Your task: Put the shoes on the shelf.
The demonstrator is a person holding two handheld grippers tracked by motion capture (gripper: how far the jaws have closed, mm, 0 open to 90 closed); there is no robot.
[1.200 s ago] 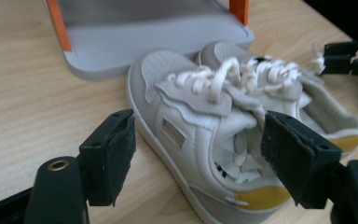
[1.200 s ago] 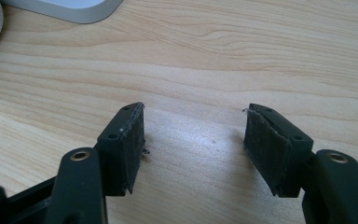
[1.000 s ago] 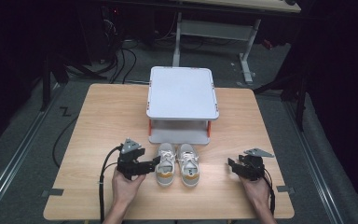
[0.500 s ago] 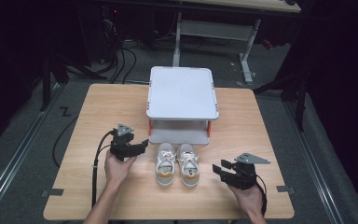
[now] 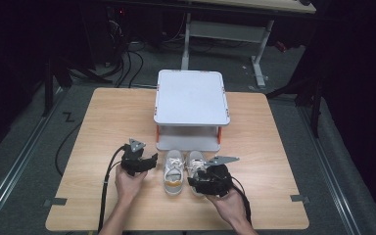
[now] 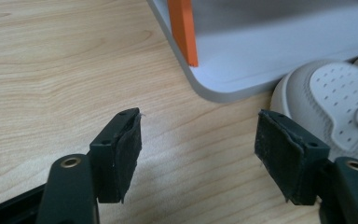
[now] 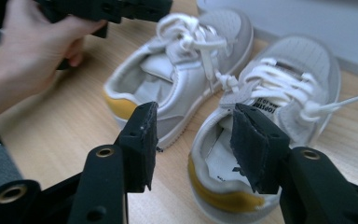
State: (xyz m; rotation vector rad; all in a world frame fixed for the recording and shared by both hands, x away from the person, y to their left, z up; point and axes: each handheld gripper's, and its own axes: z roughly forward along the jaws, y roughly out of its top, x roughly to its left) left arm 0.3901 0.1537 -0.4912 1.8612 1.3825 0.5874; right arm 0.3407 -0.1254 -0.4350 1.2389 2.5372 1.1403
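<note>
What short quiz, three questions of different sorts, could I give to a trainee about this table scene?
1. True or false: the right gripper is shut on a shoe.
2. Which shoe lies nearest the right gripper's jaws? A) the left shoe B) the right shoe C) neither
3. Fill in: the pair stands in front of a white two-level ____ with orange posts.

Key: 1 false, its jaws are open, astride the shoe's inner side wall. 2 B. 3 rack. The left gripper is open too, beside the left shoe.
</note>
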